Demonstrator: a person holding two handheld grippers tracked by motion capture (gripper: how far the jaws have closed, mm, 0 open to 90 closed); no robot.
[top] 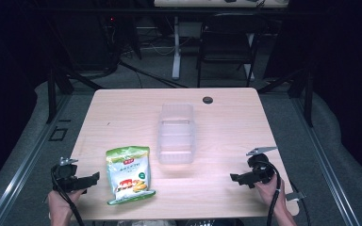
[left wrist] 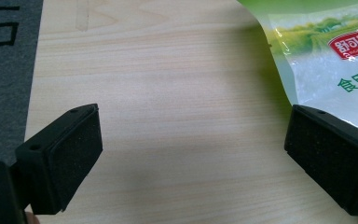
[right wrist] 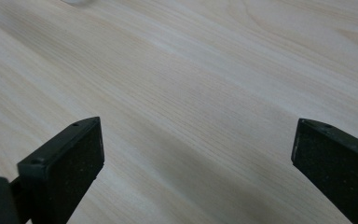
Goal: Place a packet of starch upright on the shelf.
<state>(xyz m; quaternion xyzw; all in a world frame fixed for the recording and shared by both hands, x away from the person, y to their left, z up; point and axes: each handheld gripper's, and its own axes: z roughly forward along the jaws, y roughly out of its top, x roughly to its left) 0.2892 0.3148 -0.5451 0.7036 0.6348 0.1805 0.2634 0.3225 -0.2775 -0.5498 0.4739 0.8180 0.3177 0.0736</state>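
High view: the left gripper [top: 94,178], jaws spread wide and empty, sits just beside a glossy green-and-white snack bag [top: 127,174] lying flat. Across the pale wood-grain table [top: 226,117], the right gripper [top: 234,178] also gapes empty, a clear ribbed plastic container [top: 176,133] between and beyond them.

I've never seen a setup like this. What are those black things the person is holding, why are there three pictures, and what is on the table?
No robot arm is here: a person holds a hand tool in each hand, each ending in two black padded jaws. The left gripper and the right gripper show in the high view, taken by a fixed camera above the table.

The other two pictures come from small cameras riding on each tool, looking along its jaws. In both, the jaws stand wide apart with nothing between them, so nothing is held.

On the table lie a green and white snack bag, beside the left gripper, and a clear plastic container in the middle. A small dark round cap sits in the far edge.
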